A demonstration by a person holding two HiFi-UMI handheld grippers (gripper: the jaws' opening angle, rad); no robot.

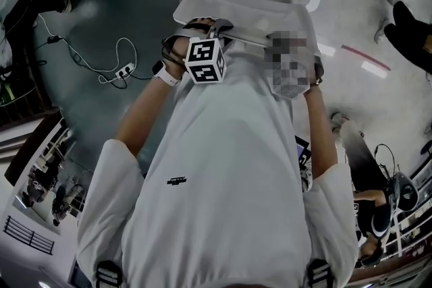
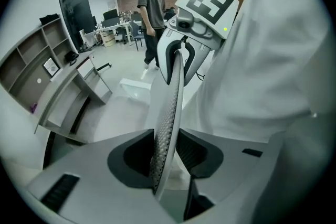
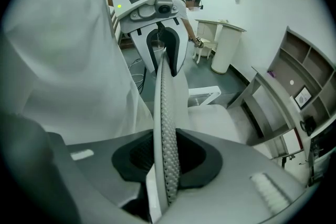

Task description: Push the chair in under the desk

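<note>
Gripping the chair (image 1: 251,7) by the top of its back, we have both grippers on it. Left gripper (image 2: 165,157) is clamped narrow on the mesh rim (image 2: 170,105) at one end. Right gripper (image 3: 167,157) is clamped the same way at the other end. The rim runs straight out between each set of jaws toward the opposite gripper. Seat (image 3: 215,113) lies beyond the back, near the desk (image 3: 270,105), not yet under it.

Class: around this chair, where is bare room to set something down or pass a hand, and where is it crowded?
Free: the seat, bare; the floor between seat and desk. Crowded: the backrest top, clamped by the left gripper and right gripper; cables litter the floor to the person's left.
</note>
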